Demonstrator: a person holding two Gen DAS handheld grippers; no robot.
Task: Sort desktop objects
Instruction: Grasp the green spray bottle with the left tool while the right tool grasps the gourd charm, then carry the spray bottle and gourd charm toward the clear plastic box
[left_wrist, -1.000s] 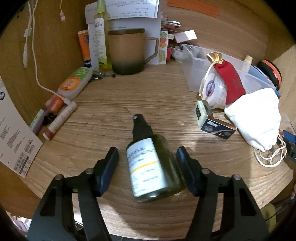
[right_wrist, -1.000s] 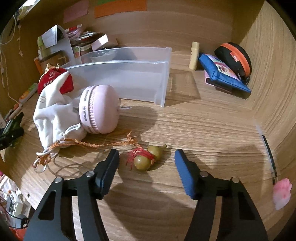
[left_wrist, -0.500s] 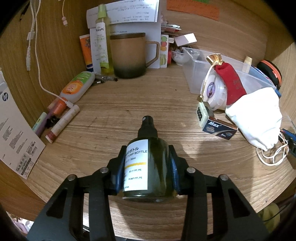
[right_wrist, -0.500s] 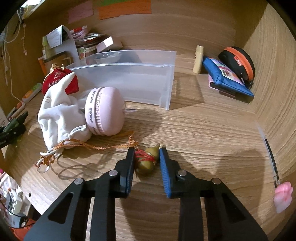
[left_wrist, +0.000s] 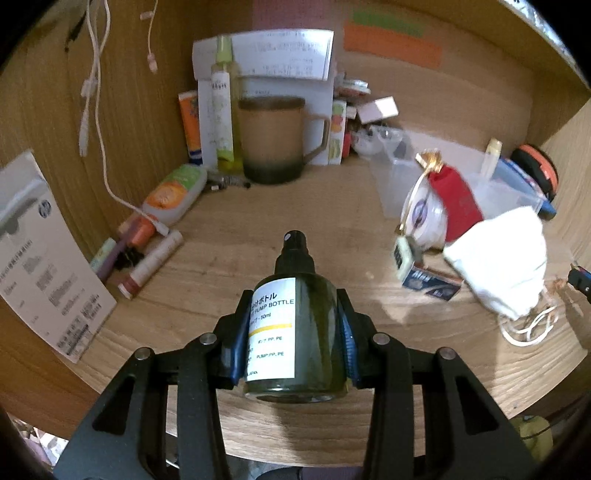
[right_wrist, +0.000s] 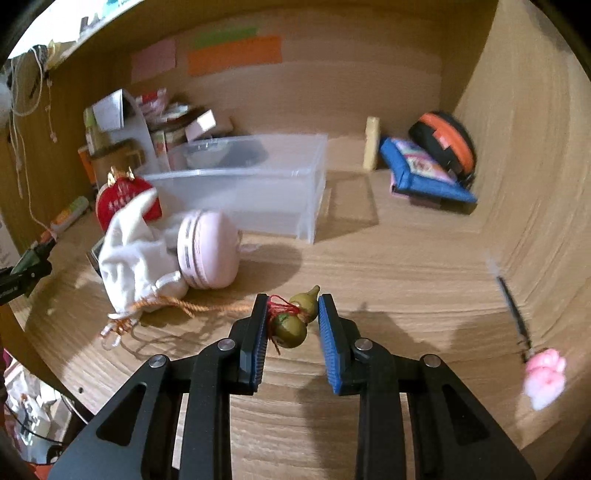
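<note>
Left gripper (left_wrist: 293, 328) clamping a dark green pump spray bottle (left_wrist: 295, 332) at 6 o'clock in the left wrist view, pads pressing both sides of the labelled body, black nozzle pointing toward 12 o'clock, bottle base raised over the wooden desk (left_wrist: 229, 236). Standing at 12 o'clock, a brown mug (left_wrist: 271, 138); lying at 10 o'clock, an orange-and-green tube (left_wrist: 177, 192); slumping at 3 o'clock, a white drawstring pouch (left_wrist: 506, 258).

Right gripper (right_wrist: 291, 325) gripping a small olive gourd charm (right_wrist: 295, 321) with red thread at the centre of the right wrist view, blue pads closing on it from both sides, jaws having just been closing. Sitting at 10 o'clock, a pink round case (right_wrist: 208, 254) touching the white pouch. Resting at 12 o'clock, a clear plastic bin (right_wrist: 258, 195); at 2 o'clock, a blue pouch (right_wrist: 421, 170).
</note>
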